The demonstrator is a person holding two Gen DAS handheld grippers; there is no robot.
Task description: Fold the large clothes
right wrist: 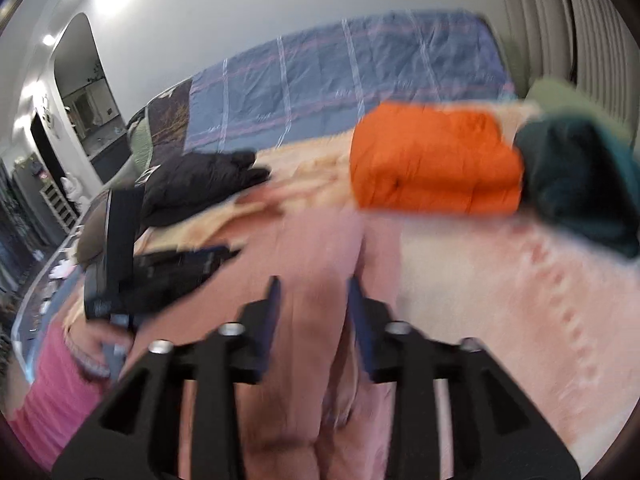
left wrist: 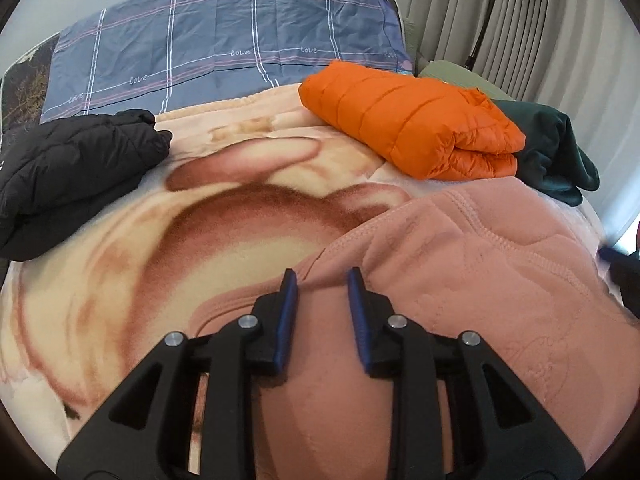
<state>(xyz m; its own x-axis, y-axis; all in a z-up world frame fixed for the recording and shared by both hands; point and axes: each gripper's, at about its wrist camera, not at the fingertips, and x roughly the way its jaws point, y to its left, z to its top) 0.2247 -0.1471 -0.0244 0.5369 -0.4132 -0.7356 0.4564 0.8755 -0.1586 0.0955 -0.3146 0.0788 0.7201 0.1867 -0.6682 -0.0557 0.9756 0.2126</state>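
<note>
Four garments: one pink (left wrist: pixel 460 280), orange (left wrist: pixel 412 120), black (left wrist: pixel 68 172), dark green (left wrist: pixel 556 152).

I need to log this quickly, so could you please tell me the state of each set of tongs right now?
Left tongs: closed on a fold of the pink garment.
Right tongs: open, holding nothing.

— What is seen of the pink sweatshirt (left wrist: pixel 460 264)?
— Soft matt fleece cloth. The orange puffer jacket (left wrist: pixel 408 124) is quilted, faintly glossy.
— The blanket (left wrist: pixel 132 256)?
— Plush, fuzzy.
</note>
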